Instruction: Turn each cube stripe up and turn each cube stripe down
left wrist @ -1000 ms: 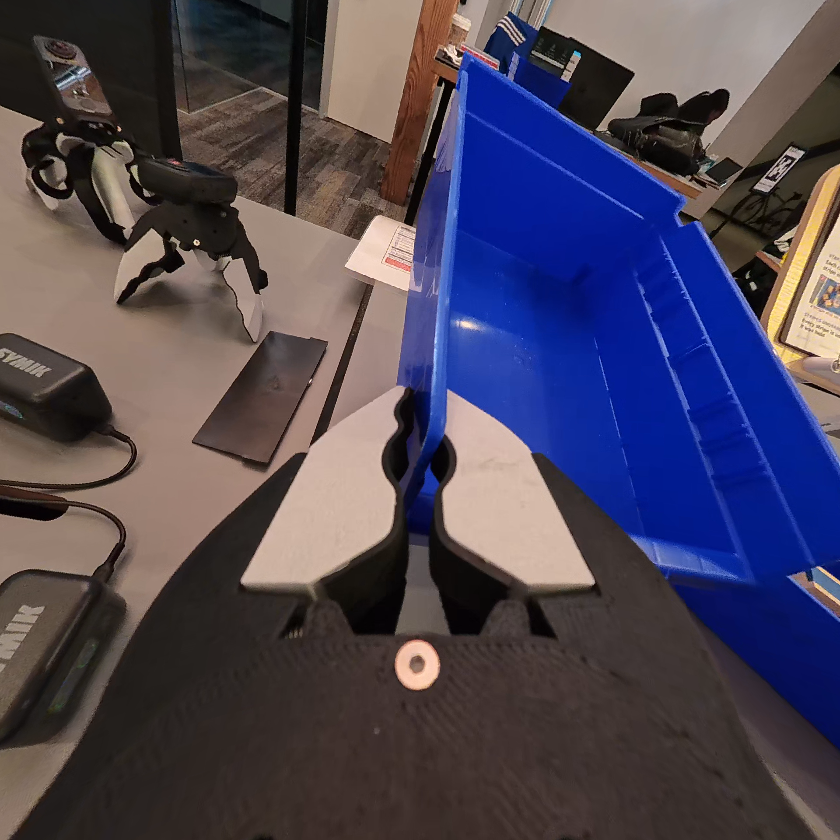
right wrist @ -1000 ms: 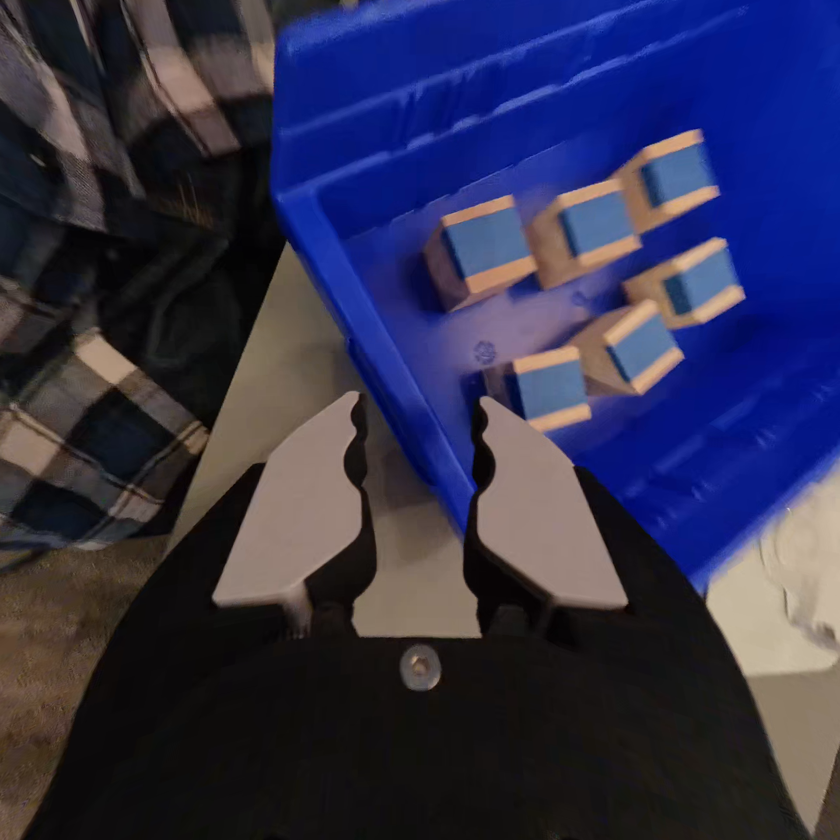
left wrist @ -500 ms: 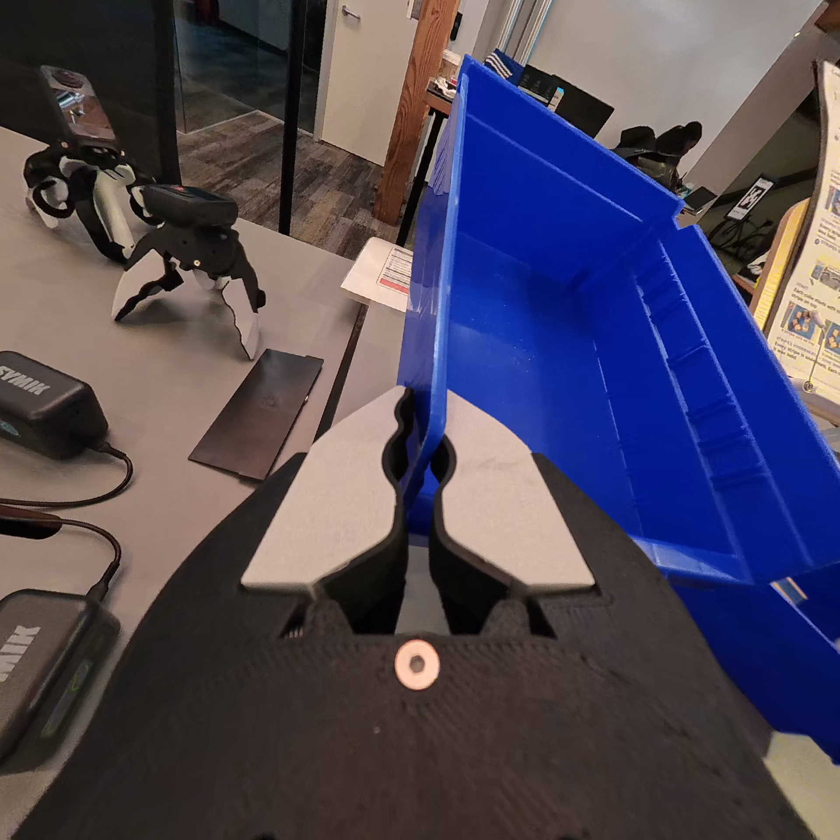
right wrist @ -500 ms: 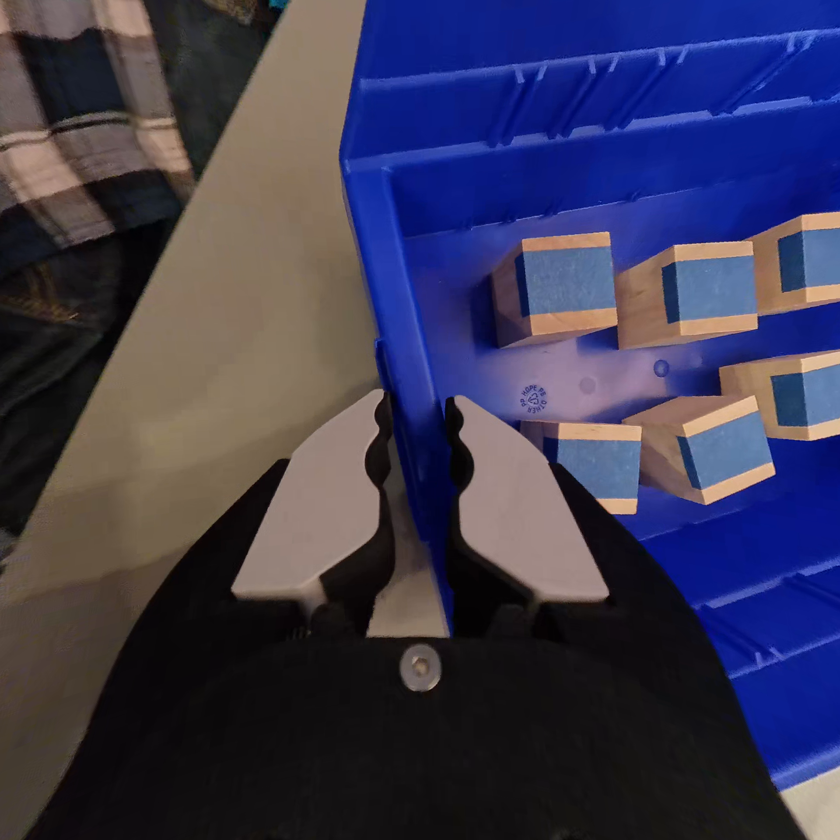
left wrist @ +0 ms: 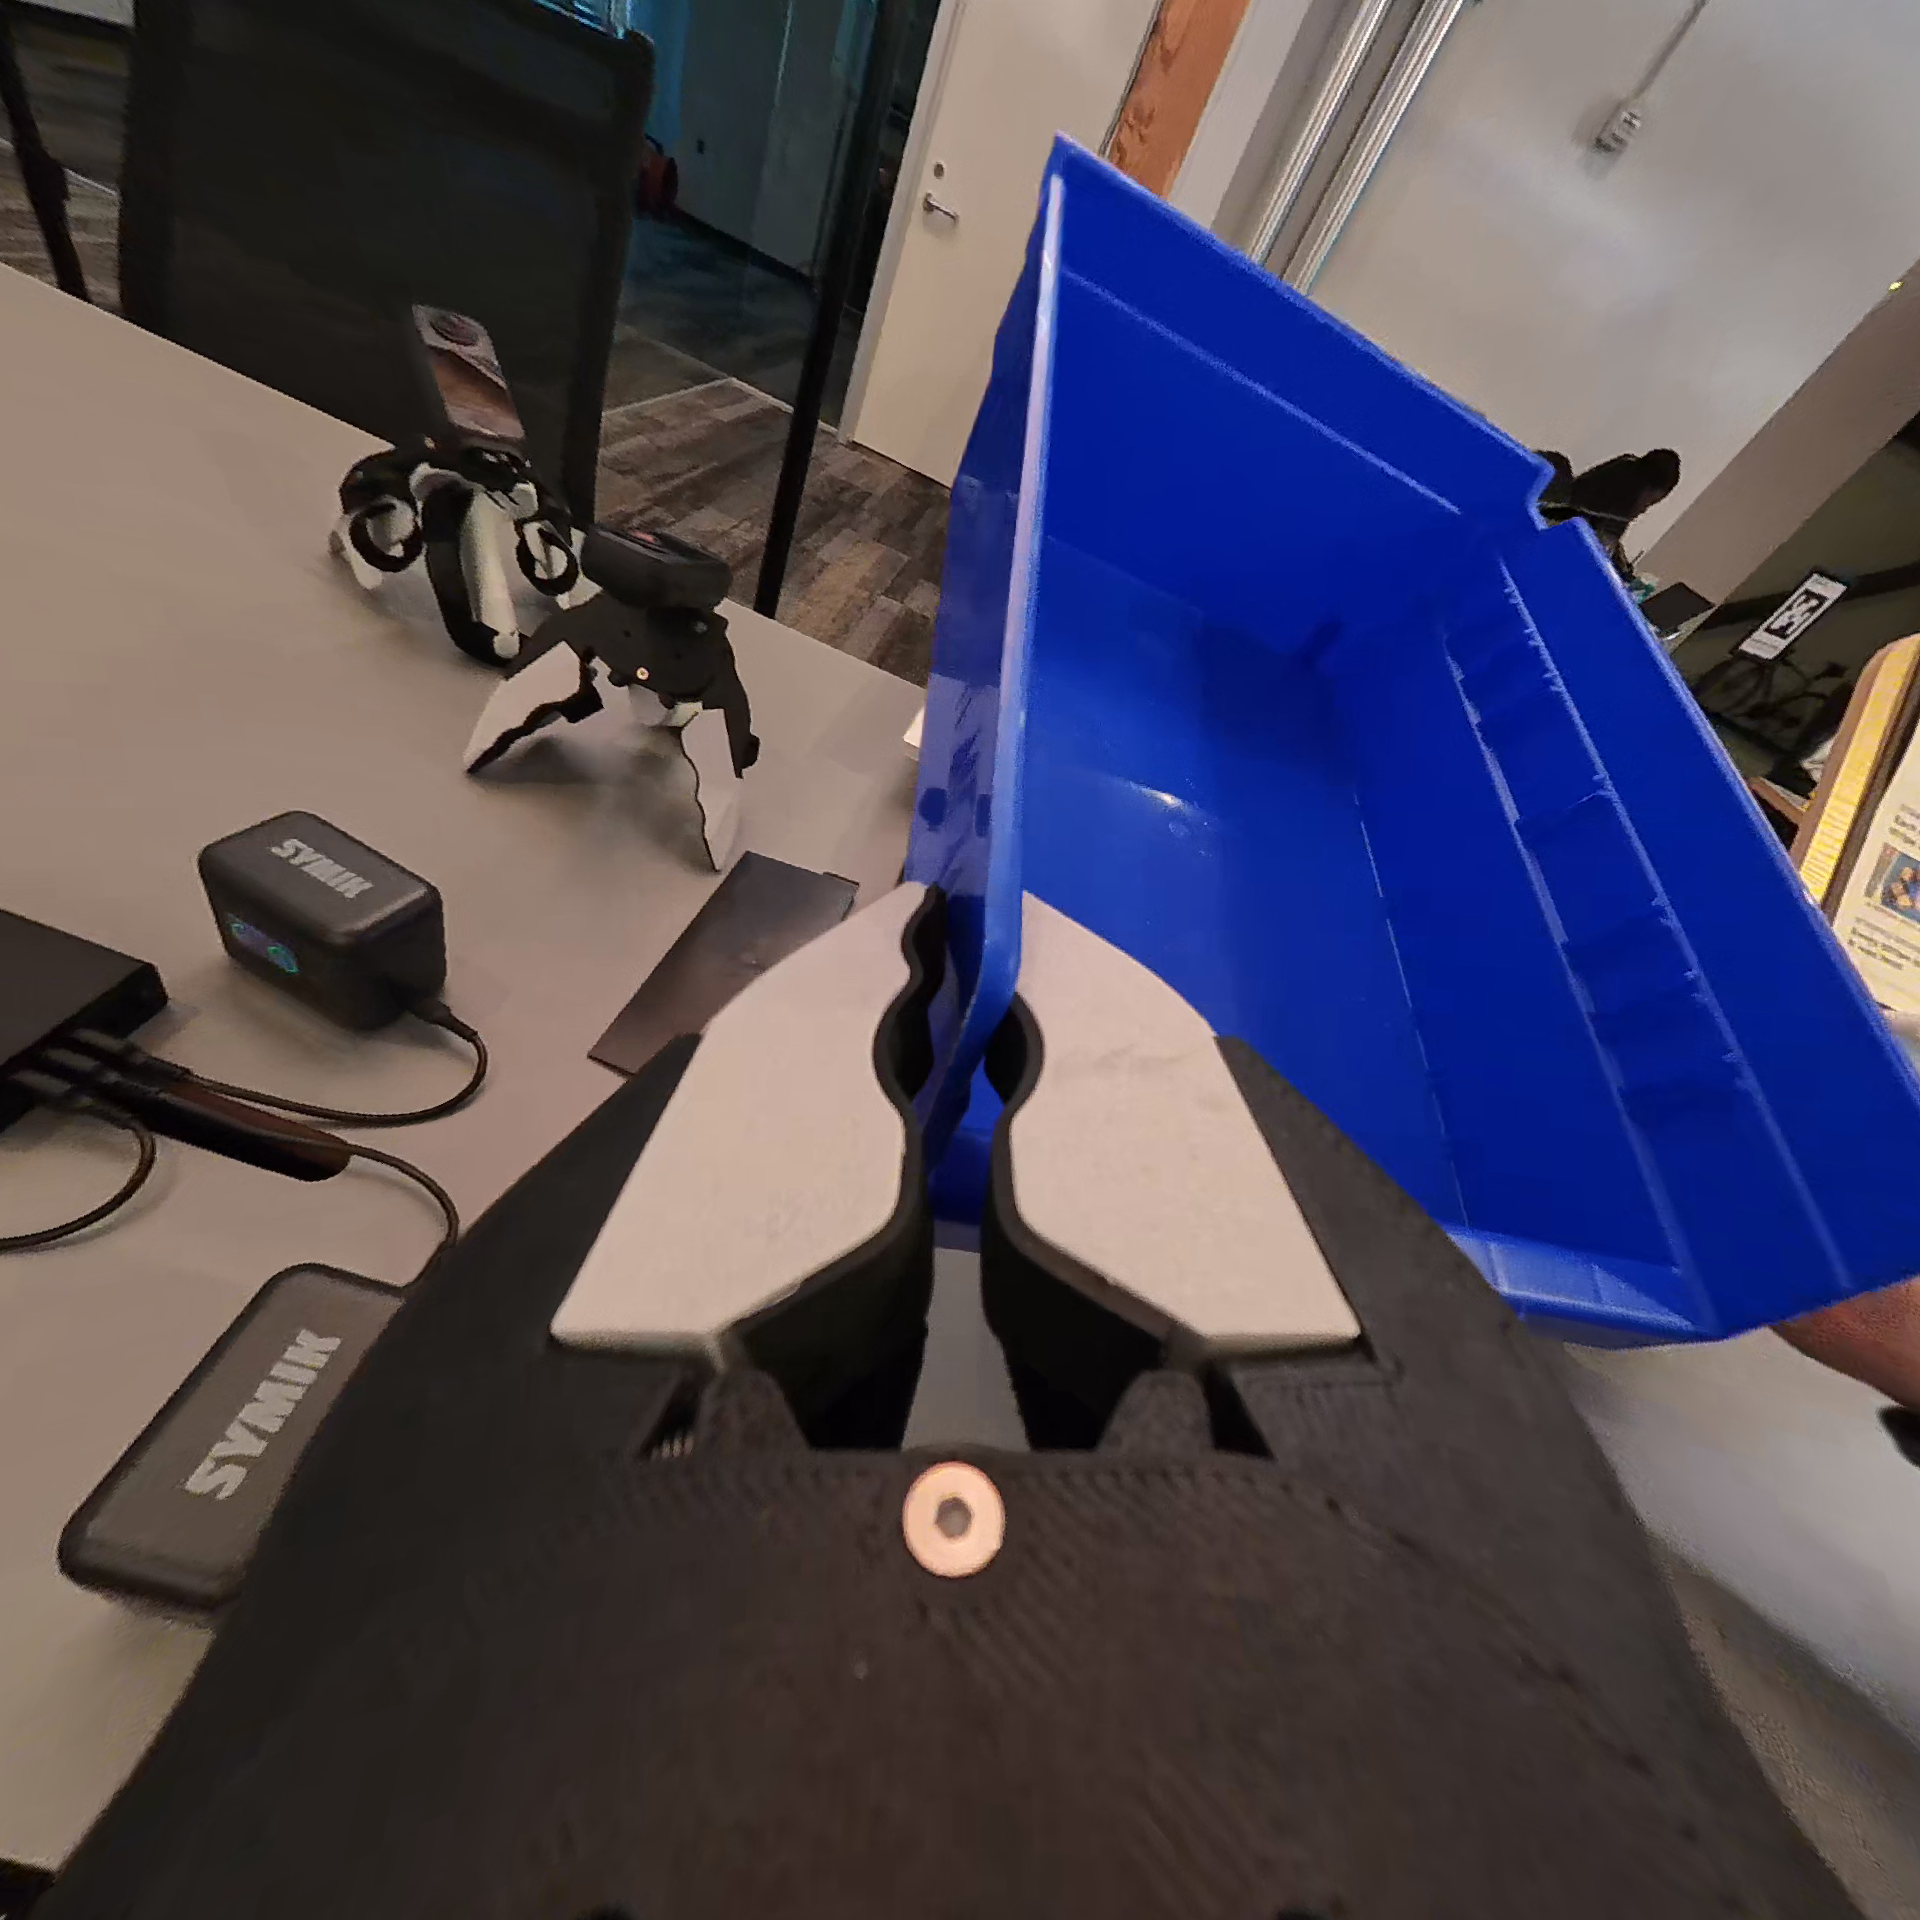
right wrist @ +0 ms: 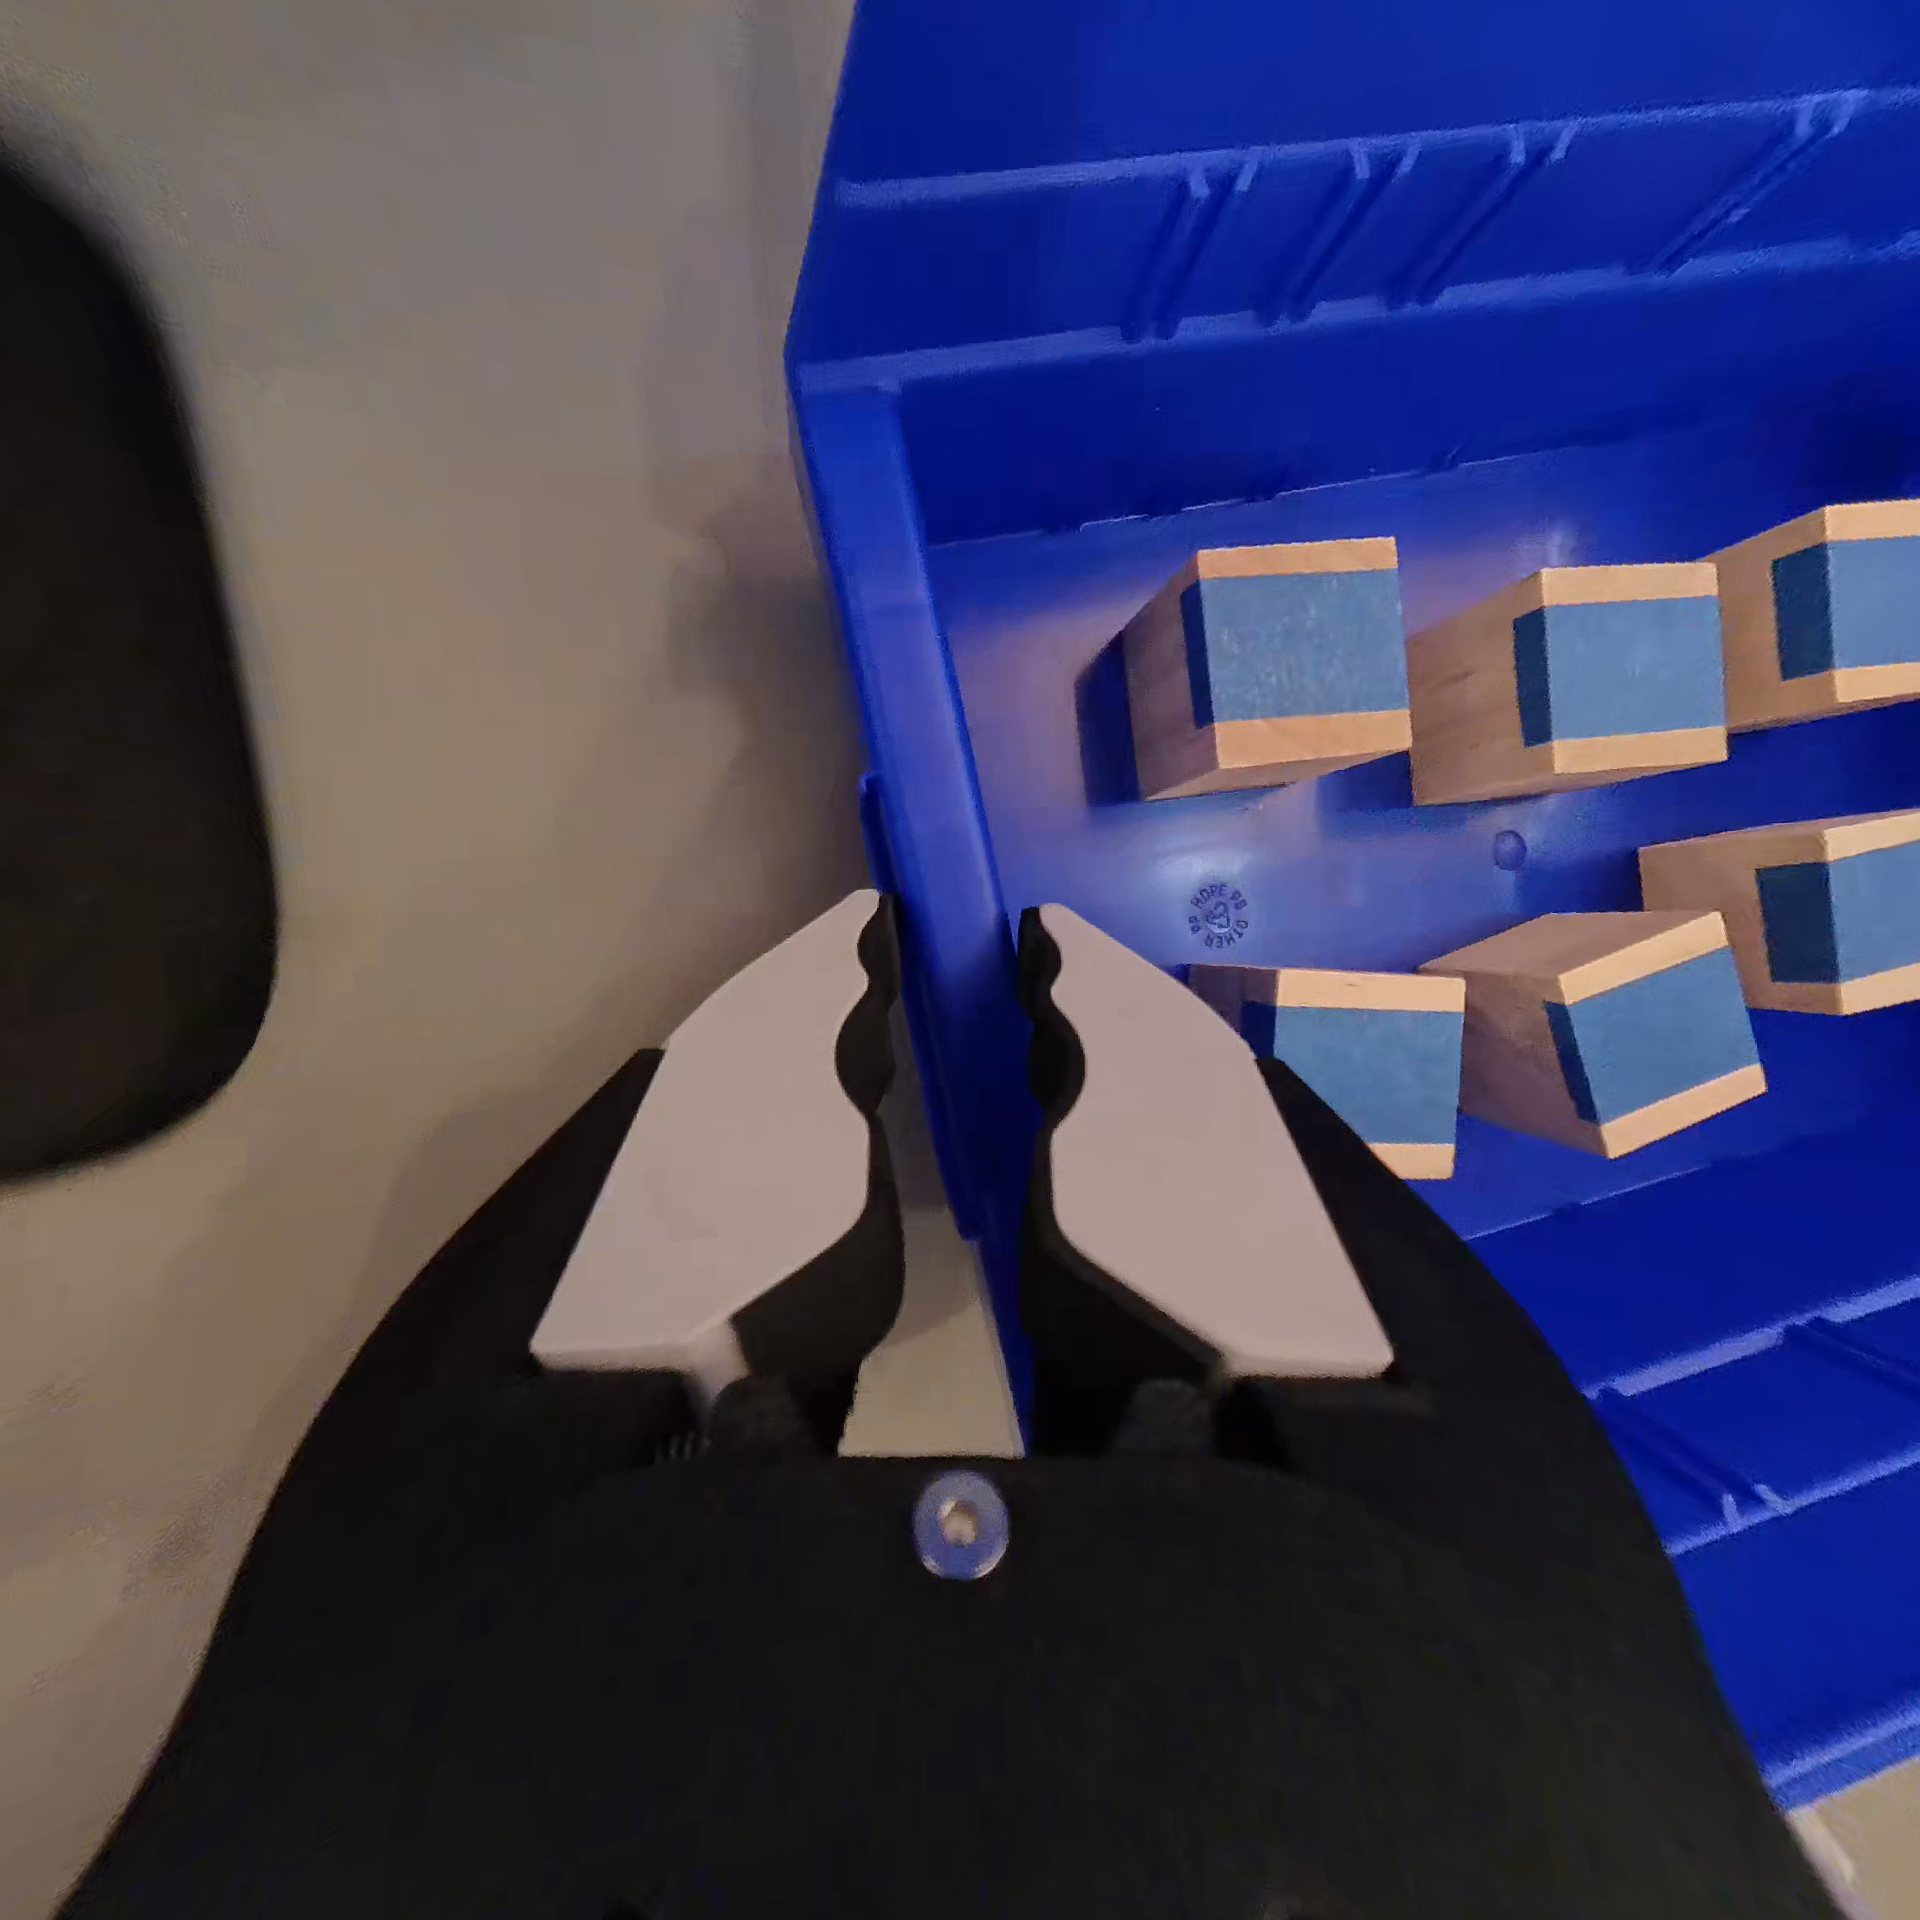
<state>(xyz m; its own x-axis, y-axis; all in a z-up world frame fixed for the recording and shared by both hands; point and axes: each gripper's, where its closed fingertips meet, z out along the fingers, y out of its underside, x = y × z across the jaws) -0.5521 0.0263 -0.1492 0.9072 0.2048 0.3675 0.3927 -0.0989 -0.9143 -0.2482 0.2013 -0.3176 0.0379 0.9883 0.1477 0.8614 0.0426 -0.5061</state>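
Observation:
A blue plastic bin (left wrist: pixel 1299 831) is held by both grippers. My left gripper (left wrist: pixel 975 935) is shut on one thin side wall of the bin, and the bin looks raised and tilted over the grey table (left wrist: pixel 156 623). No cubes show in the left wrist view. My right gripper (right wrist: pixel 951 914) is shut on the thick rim at another side of the bin (right wrist: pixel 1351 447). Several wooden cubes lie on the bin floor, each with a blue stripe facing my right camera, such as one (right wrist: pixel 1288 649), another (right wrist: pixel 1610 665) and a nearer one (right wrist: pixel 1361 1070) beside my right finger.
A spare gripper (left wrist: pixel 623 665) stands on the table left of the bin. Two black power bricks (left wrist: pixel 322 920) (left wrist: pixel 229 1434) with cables and a flat black sheet (left wrist: pixel 727 966) lie nearby. A dark blurred shape (right wrist: pixel 104 727) is at the left of the right wrist view.
My right gripper moved onto the bin's rim and closed on it. The left gripper stayed shut on the wall, and the bin has risen and tilted against the background.

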